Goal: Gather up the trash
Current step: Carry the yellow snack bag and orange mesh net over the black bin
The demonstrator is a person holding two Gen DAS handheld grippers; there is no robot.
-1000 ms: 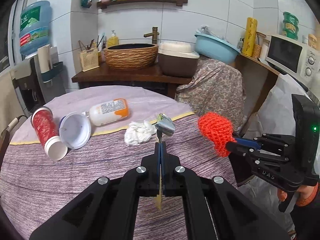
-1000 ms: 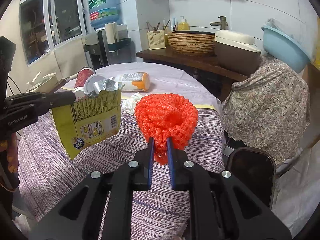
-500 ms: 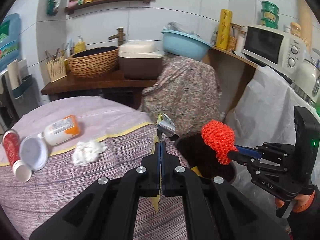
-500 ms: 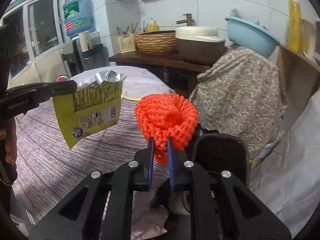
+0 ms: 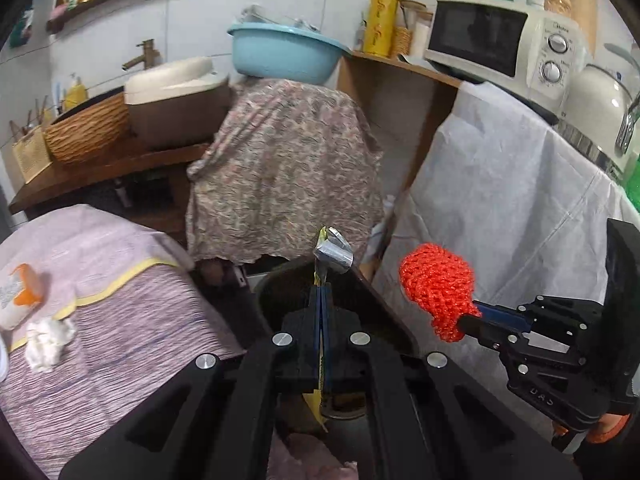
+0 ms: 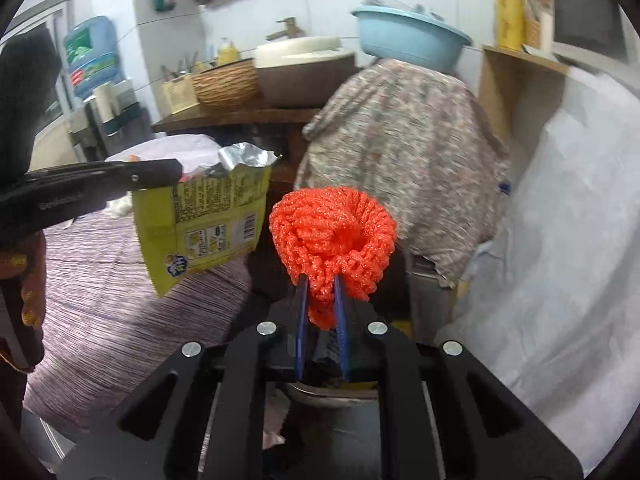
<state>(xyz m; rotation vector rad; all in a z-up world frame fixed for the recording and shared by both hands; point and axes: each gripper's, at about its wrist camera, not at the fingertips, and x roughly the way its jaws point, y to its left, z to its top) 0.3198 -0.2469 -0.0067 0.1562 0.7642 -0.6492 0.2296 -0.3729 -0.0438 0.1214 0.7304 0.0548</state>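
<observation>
My left gripper (image 5: 322,292) is shut on a yellow snack wrapper (image 5: 331,251), seen edge-on here and flat in the right wrist view (image 6: 204,220). It hangs above a dark trash bin (image 5: 280,292) beside the table. My right gripper (image 6: 322,284) is shut on an orange foam fruit net (image 6: 334,236), also held over the bin (image 6: 332,400); the net shows in the left wrist view (image 5: 438,286) to the right of the wrapper. A crumpled white tissue (image 5: 48,342) and a white bottle with an orange cap (image 5: 18,298) lie on the table.
The round table with a purple striped cloth (image 5: 120,320) is at the left. A floral-covered appliance (image 5: 284,168) stands behind the bin, a white-draped counter (image 5: 500,208) with a microwave (image 5: 504,40) at the right. A wooden sink shelf (image 5: 100,164) is at the back.
Both grippers have swung right, off the table and over the trash bin, still holding the wrapper and the net. The red cup and lid have left the view.
</observation>
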